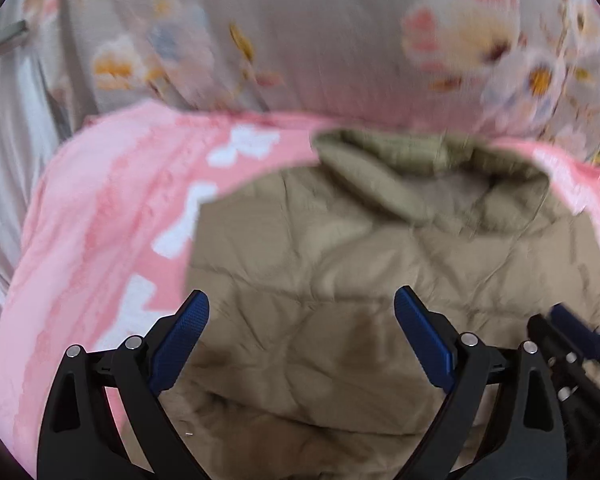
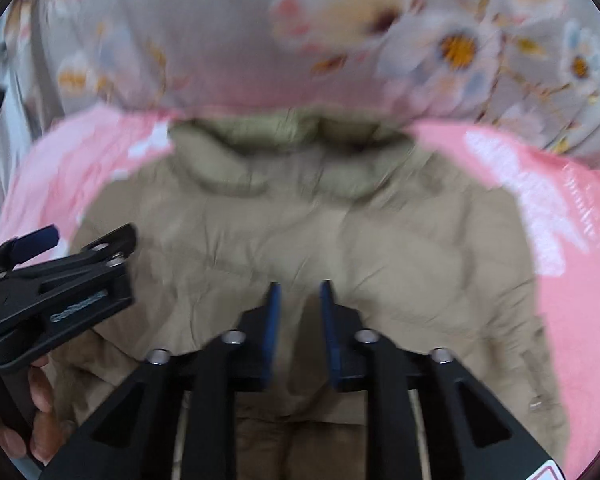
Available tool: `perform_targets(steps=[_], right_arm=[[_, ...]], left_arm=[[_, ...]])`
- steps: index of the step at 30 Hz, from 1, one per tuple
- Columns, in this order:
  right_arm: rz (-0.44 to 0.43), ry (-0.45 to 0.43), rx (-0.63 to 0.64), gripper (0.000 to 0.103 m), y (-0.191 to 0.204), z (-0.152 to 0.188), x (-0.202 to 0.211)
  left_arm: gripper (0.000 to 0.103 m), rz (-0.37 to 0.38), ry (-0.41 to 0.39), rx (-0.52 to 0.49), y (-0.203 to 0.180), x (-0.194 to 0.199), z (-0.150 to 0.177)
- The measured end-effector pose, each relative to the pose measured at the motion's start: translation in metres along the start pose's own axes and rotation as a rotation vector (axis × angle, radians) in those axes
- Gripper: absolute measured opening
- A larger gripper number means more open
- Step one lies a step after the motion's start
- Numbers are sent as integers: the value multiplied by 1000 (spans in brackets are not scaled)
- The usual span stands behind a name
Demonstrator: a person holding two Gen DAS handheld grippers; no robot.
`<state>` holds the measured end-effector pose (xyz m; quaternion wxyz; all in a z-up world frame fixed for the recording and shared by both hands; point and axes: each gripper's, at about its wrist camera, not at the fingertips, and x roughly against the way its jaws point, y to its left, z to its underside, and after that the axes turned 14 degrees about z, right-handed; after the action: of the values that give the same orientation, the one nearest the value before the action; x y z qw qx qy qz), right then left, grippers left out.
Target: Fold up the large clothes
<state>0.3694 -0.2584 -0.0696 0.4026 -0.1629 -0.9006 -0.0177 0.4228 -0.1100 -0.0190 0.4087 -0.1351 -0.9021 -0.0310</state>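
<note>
Hovering over the jacket [image 1: 360,280], left gripper [image 1: 302,344] wide, right gripper [image 2: 300,320] narrow and empty, likely lining up a fold.

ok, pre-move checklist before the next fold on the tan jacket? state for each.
1. Left tongs empty, jaws wide apart above the jacket: ok.
2. Right tongs nearly closed, a narrow gap, no fabric visibly pinched: ok.
3. Jacket lies flat on the pink blanket, hood at the far end: ok.
4. Sleeves tucked in: cannot tell, side edges blurred.
5. Near hem position: cannot tell, hidden behind the tongs.
6. The two tongs apart from each other, not touching: ok.
</note>
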Motion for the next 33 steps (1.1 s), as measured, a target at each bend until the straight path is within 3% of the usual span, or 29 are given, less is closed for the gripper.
perform_targets(steps=[2, 8, 18, 33], right_arm=[[-7, 4, -3, 12, 2, 14, -8], [-33, -14, -17, 11, 0, 33, -13], [-14, -15, -7, 12, 3, 34, -17], [-15, -13, -7, 12, 3, 34, -17]], left_arm=[[92, -2, 30, 5, 4, -14, 13], [93, -11, -2, -7, 7, -18, 40], [93, -91, 1, -58, -4, -23, 44], [94, -110, 1, -72, -5, -24, 46]])
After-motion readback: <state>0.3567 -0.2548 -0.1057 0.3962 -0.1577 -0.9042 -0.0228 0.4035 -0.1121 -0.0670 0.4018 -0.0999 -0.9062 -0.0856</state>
